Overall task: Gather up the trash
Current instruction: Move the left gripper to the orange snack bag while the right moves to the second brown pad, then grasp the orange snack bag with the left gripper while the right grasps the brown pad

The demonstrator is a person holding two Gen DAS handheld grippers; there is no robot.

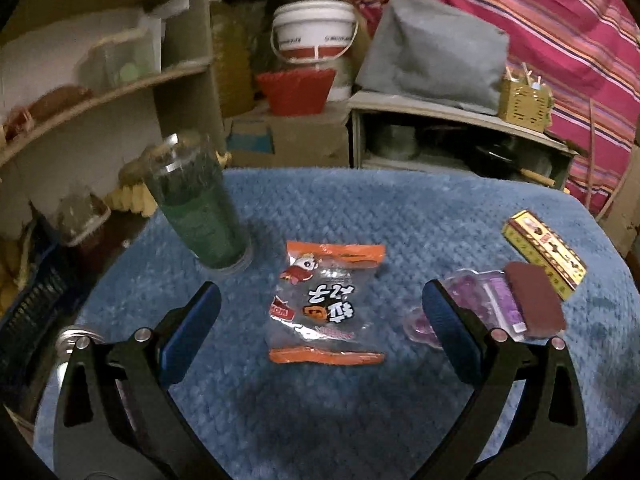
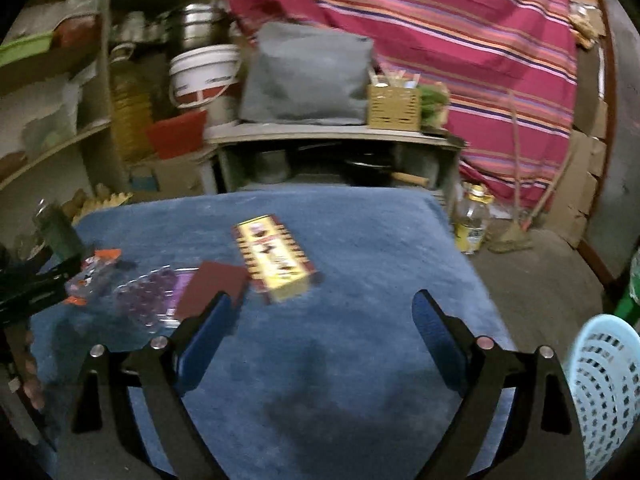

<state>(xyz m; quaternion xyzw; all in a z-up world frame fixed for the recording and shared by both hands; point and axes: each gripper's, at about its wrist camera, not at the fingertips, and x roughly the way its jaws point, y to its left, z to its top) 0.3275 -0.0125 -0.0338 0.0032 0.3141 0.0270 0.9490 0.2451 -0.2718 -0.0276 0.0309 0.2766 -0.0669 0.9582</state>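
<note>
An orange and clear snack wrapper [image 1: 326, 304] lies flat on the blue cloth-covered table [image 1: 320, 208], between the fingers of my open, empty left gripper [image 1: 320, 300]. A clear purple plastic tray [image 1: 476, 300] with a brown card [image 1: 534, 300] on it lies to its right, then a yellow box [image 1: 544, 254]. A clear cup with green print [image 1: 200, 208] stands at the left. My right gripper [image 2: 322, 304] is open and empty, just short of the yellow box [image 2: 276, 262]. The brown card [image 2: 212, 290], purple tray [image 2: 148, 296] and wrapper [image 2: 90, 276] lie to its left.
A pale blue perforated basket [image 2: 608, 392] stands off the table's right edge. A yellow-capped bottle [image 2: 472, 220] and a broom [image 2: 516, 184] are on the floor. Behind the table are shelves [image 1: 100, 96], a white bucket [image 1: 316, 32] and a low cupboard [image 2: 332, 156]. A dark crate [image 1: 36, 300] sits left.
</note>
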